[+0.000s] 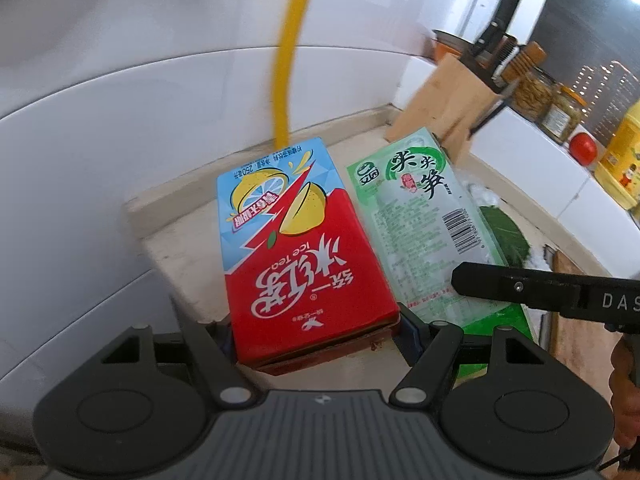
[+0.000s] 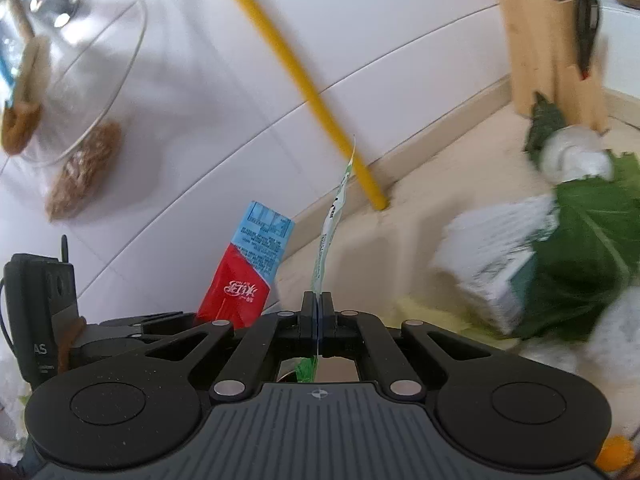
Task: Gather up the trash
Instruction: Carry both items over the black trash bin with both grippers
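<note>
At the bottom centre of the frame the right gripper (image 2: 319, 312) had its jaws pressed together on a thin green-and-white wrapper (image 2: 332, 224), seen edge-on and rising toward the middle of the picture. Left of it the red and blue ice tea carton (image 2: 244, 280) stood tilted between the fingers of the left gripper (image 2: 132, 324) at lower left. A yellow pipe (image 2: 304, 88) ran diagonally down the white tiled wall (image 2: 240, 128) to the countertop (image 2: 420, 208). At right lay a green leaf (image 2: 588, 240) with blurred white wads beside it, and a wooden knife block (image 2: 552, 48) stood at upper right. A glass lid (image 2: 80, 60) filled the upper left.
</note>
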`<state>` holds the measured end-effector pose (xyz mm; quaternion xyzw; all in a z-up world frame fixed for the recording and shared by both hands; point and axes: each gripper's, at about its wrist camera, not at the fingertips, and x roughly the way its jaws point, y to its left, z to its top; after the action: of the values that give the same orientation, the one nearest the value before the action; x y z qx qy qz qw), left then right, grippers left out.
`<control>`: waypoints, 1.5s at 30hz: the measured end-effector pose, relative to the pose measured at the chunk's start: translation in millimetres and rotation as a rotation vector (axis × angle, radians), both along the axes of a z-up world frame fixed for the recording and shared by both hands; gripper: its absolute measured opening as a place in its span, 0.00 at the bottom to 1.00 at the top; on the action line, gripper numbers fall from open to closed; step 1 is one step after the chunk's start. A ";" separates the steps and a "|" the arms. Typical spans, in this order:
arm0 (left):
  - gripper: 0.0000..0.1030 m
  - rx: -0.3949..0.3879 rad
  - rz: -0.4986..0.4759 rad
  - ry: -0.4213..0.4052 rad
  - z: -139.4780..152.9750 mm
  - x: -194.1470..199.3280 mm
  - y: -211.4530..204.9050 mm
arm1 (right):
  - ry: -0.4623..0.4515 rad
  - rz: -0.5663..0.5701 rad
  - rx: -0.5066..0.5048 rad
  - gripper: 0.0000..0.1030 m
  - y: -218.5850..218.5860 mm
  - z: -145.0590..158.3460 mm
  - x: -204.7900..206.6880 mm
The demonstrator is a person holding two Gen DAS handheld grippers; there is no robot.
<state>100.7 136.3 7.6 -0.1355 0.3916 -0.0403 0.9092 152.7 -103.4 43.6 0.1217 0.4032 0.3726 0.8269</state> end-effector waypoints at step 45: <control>0.63 0.013 0.322 0.252 -98.5 -94.4 118.9 | 0.127 0.355 -0.184 0.01 184.2 -83.2 -58.7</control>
<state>6.3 255.2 -90.8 -0.1943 0.4758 0.1254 0.8486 94.1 80.8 -39.6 -0.0041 0.5022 0.4658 0.7286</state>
